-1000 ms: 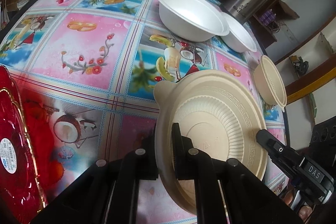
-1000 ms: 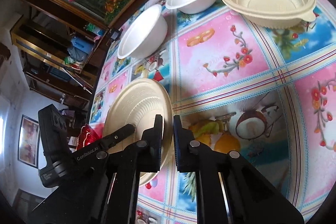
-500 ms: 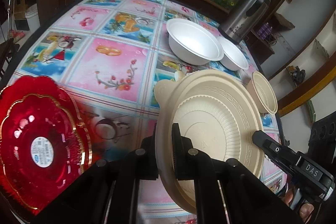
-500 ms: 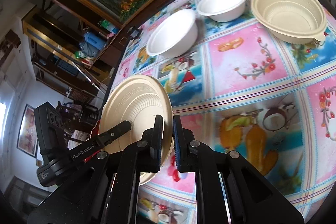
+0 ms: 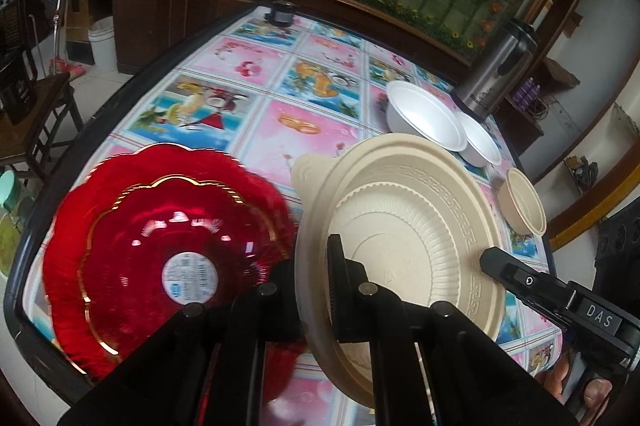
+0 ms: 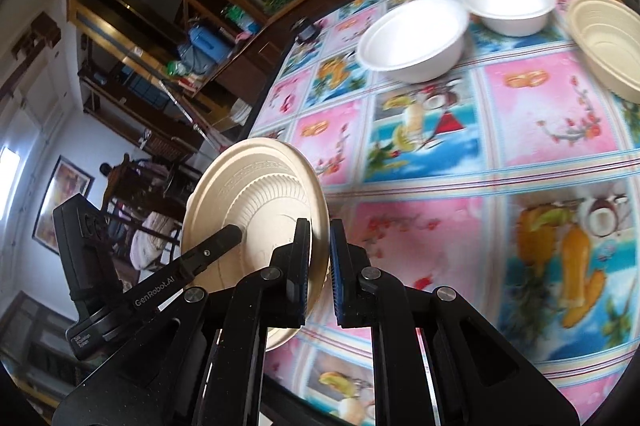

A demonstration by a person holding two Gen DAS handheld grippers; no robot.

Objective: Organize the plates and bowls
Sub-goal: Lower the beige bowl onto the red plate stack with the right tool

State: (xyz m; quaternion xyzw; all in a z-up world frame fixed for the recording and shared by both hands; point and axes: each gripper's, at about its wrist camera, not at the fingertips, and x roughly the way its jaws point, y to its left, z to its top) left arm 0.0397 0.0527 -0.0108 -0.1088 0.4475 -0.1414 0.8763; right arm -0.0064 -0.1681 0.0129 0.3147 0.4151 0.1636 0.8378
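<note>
A beige ribbed plate is held up off the table by both grippers. My left gripper is shut on its near rim. My right gripper is shut on the opposite rim of the same plate. A red scalloped plate with a gold line lies on the table at the front left, below the beige plate. Two white bowls and a beige bowl stand at the far right of the table; they also show in the right wrist view.
The table has a colourful fruit-pattern cloth and a dark raised edge. A steel thermos stands behind the white bowls. A small black object sits at the far edge. A wooden chair stands left of the table.
Both grippers have lifted the beige plate higher and carried it left. The red plate has come fully into the left wrist view, under the plate's left side.
</note>
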